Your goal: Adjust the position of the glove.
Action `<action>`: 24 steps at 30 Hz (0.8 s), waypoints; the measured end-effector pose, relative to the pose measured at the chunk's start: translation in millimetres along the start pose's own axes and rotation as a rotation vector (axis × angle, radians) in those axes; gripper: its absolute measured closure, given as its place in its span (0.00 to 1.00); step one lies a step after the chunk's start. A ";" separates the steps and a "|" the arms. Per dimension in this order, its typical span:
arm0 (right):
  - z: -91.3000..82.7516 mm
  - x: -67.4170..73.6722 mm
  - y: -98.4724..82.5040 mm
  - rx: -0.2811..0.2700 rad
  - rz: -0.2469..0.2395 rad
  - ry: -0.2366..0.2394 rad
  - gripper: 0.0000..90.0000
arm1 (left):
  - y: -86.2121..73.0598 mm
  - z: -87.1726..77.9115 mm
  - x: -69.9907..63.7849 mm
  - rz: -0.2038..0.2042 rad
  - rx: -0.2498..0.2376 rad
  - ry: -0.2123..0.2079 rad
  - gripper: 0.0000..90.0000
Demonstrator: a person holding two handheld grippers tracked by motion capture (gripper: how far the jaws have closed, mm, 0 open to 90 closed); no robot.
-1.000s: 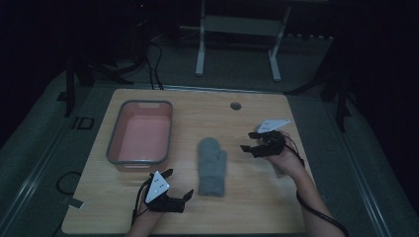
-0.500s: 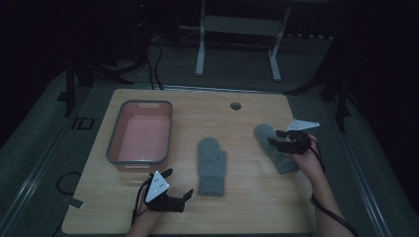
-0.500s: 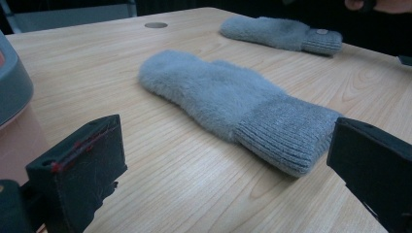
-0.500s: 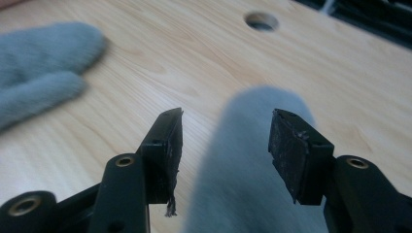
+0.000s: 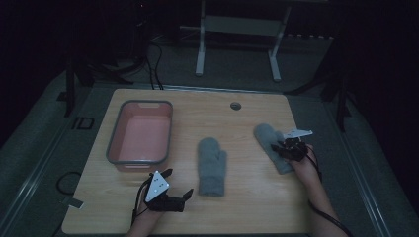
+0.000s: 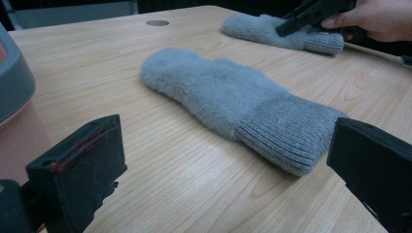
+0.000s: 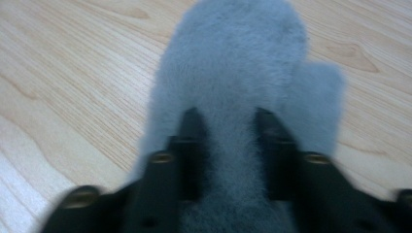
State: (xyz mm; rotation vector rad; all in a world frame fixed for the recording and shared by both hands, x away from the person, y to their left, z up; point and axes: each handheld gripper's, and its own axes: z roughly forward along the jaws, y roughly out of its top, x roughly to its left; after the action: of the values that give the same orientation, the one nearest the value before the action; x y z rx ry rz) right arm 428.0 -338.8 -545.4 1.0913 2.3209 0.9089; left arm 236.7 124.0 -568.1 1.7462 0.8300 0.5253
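Note:
Two grey fleece mittens lie flat on the wooden table. One mitten [image 5: 212, 165] [image 6: 233, 102] is in the middle, cuff toward me. The other mitten [image 5: 269, 138] [image 6: 262, 26] [image 7: 243, 63] lies near the right edge. My right gripper [image 5: 285, 149] [image 7: 228, 116] [image 6: 311, 12] is pressed down on it. Its jaws have just been closing and now pinch a ridge of the mitten's fleece between them. My left gripper [image 5: 179, 182] [image 6: 218, 184] rests low at the table's front, open, a short way from the middle mitten's cuff, with nothing in it.
A pink basin with a grey rim [image 5: 141, 103] [image 6: 14, 82] stands at the table's left, just beyond my left gripper. A small round hole [image 5: 235, 105] sits near the far edge. Beyond the table are white stand legs [image 5: 200, 54] and cables on the floor.
My right gripper has moved right and down from beside the middle mitten. The second mitten now lies at the right under it. The left gripper has stayed put.

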 end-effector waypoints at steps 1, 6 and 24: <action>-2.0 1.5 1.2 -0.002 0.027 -0.009 0.87 | 0.1 -0.1 0.0 -0.001 -0.002 0.000 0.01; -9.9 13.5 0.9 -0.019 0.103 -0.049 0.90 | 0.2 -0.5 0.4 -0.005 -0.005 0.002 0.01; -82.2 69.5 -17.3 -0.090 0.369 -0.200 0.91 | 1.0 -0.5 -0.7 -0.008 -0.013 0.002 0.01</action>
State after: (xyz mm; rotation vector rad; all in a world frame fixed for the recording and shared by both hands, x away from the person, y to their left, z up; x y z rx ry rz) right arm 327.3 -323.5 -506.6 1.5266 1.9328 0.9722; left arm 236.2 123.6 -566.9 1.7304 0.8332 0.5259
